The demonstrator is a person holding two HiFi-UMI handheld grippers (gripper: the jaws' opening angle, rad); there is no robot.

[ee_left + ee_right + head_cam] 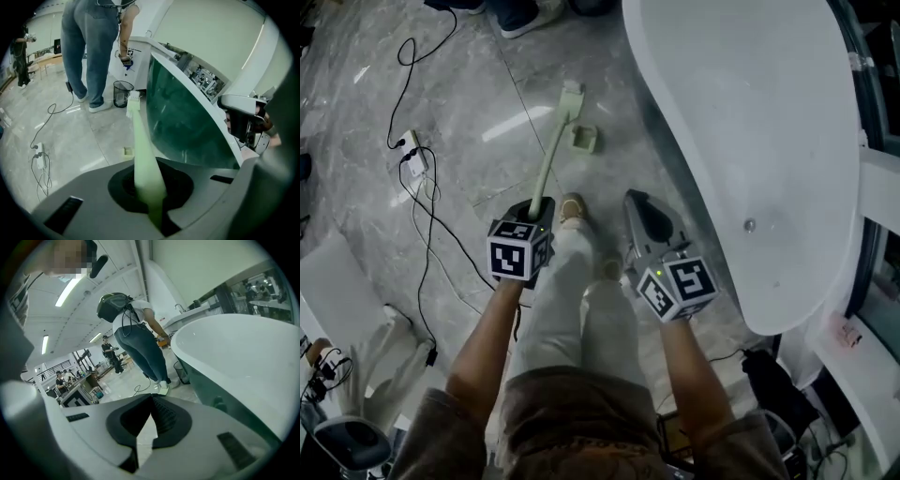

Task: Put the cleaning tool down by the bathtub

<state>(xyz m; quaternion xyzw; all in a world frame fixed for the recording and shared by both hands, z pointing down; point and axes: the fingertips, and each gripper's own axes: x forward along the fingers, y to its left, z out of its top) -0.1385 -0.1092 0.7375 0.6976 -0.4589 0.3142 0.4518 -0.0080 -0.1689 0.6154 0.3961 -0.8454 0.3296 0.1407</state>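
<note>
The cleaning tool is a pale green long-handled brush (547, 164). Its head (570, 98) hovers over the grey marble floor, just left of the white bathtub (750, 112). My left gripper (540, 206) is shut on the handle's near end. In the left gripper view the handle (143, 150) runs out from between the black pads of the left gripper (150, 178) to the bristled head (133, 101), beside the tub's dark green outer wall (187, 117). My right gripper (642, 211) is shut and holds nothing, close to the tub's side. In its own view the right gripper (151, 398) points along the tub (243, 348).
A small green block (584, 139) lies on the floor near the brush head. A power strip with trailing cables (412, 155) lies to the left. A person in jeans (91, 47) stands ahead beside a mesh waste bin (122, 93). My own foot (572, 211) shows between the grippers.
</note>
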